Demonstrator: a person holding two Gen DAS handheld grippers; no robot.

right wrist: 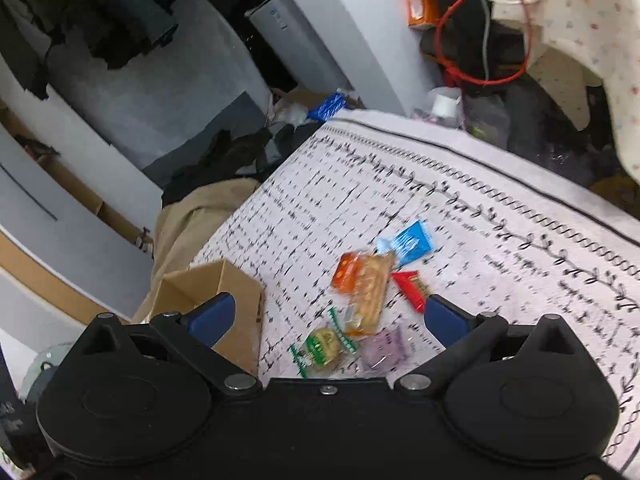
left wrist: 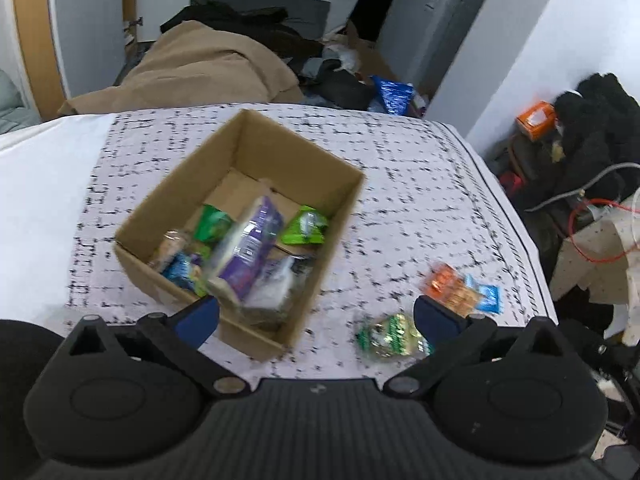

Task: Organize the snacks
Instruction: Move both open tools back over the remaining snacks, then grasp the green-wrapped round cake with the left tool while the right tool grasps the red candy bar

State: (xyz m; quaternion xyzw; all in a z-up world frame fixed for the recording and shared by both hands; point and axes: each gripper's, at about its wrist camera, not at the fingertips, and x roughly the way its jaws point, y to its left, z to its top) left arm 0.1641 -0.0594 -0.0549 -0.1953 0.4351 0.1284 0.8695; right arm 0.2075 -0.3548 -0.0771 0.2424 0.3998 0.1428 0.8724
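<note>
An open cardboard box stands on the patterned cloth and holds several snack packets, among them a purple pack and green ones. My left gripper hangs open over the box's near right corner, nothing between its fingers. Loose on the cloth to the right lie a green packet, an orange packet and a blue one. In the right wrist view my right gripper is open and empty above the orange packet, a green packet, a pale purple packet, a red one and a blue one. The box's corner shows at its left.
The cloth-covered surface drops off at the far and right edges. Beyond lie a tan blanket, dark clothes, a blue bag, a grey appliance, and at right an orange box and red cable.
</note>
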